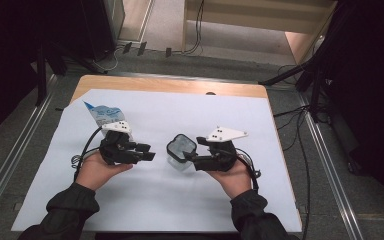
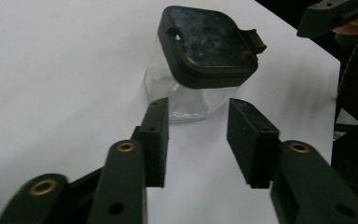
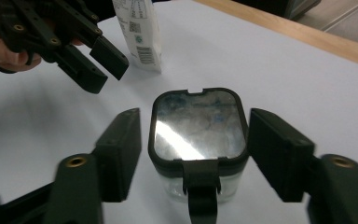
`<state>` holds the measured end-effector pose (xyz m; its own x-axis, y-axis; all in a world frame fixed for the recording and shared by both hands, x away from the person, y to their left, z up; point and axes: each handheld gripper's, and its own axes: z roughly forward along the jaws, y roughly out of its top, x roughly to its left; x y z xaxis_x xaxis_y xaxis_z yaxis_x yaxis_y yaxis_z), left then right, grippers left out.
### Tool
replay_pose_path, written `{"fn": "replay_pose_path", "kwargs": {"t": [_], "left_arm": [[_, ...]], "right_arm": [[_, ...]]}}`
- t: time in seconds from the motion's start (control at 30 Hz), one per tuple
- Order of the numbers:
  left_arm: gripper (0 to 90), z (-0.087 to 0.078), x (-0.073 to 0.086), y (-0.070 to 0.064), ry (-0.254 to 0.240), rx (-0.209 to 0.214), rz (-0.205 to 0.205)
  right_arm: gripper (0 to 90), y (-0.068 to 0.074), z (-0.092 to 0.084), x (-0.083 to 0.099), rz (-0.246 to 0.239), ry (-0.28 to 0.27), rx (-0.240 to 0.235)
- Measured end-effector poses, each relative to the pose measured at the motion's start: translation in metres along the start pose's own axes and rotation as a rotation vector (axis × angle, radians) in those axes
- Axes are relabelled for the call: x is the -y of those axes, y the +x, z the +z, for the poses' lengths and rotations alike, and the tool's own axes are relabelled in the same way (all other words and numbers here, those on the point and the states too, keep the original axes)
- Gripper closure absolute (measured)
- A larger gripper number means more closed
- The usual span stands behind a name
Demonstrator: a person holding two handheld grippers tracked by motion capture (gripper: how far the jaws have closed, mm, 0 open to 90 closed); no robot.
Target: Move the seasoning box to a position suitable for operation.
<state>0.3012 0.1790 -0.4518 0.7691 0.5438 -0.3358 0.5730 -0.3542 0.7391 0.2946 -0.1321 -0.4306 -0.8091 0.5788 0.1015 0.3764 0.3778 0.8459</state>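
Right gripper view: we see the clear jar with the black lid (image 3: 198, 135) between our right gripper's (image 3: 195, 154) jaws, released, pads just beside it.

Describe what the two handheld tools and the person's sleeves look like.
Both tools, the left tool and the right tool, are black, with two flat rectangular jaws on linkage arms fixed by brass-coloured rivets. Each carries a pale three-cornered plate with small dark marks on top, and a black cable trails from each. The person wears dark sleeves with gathered cuffs.
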Motion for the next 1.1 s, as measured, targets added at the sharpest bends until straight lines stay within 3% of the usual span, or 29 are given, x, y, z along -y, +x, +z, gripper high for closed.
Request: {"fn": "replay_pose_path", "kwargs": {"t": [0.2, 0.3, 0.43, 0.53, 0.63, 0.7, 0.87, 0.97, 1.1], "left_arm": [[79.7, 0.009, -0.004, 0.001, 0.03, 0.014, 0.043], [83.6, 0.014, -0.005, 0.004, 0.036, 0.024, 0.073], [90.0, 0.018, -0.007, 0.008, 0.046, 0.04, 0.066], [90.0, 0.02, -0.012, 0.01, 0.042, 0.058, 0.053], [90.0, 0.024, -0.013, 0.011, 0.052, 0.049, 0.056], [90.0, 0.026, -0.013, 0.013, 0.057, 0.032, 0.062], [90.0, 0.029, -0.017, 0.016, 0.03, 0.04, 0.064], [90.0, 0.036, -0.017, 0.017, 0.056, 0.031, 0.055], [90.0, 0.039, -0.017, 0.02, 0.054, 0.042, 0.037]], "right_arm": [[57.9, -0.002, -0.019, 0.014, 0.019, -0.034, 0.008], [62.7, -0.006, -0.022, 0.021, 0.052, -0.012, -0.023], [71.6, -0.005, -0.022, 0.031, 0.058, 0.012, -0.023], [80.4, -0.003, -0.023, 0.036, 0.065, 0.012, -0.025], [90.0, -0.003, -0.02, 0.044, 0.089, 0.025, -0.048], [90.0, -0.003, -0.015, 0.048, 0.114, 0.056, -0.07], [90.0, 0.001, -0.007, 0.053, 0.094, 0.099, -0.1], [90.0, 0.005, -0.001, 0.055, 0.09, 0.12, -0.125], [90.0, 0.009, 0.008, 0.057, 0.086, 0.149, -0.131]]}}
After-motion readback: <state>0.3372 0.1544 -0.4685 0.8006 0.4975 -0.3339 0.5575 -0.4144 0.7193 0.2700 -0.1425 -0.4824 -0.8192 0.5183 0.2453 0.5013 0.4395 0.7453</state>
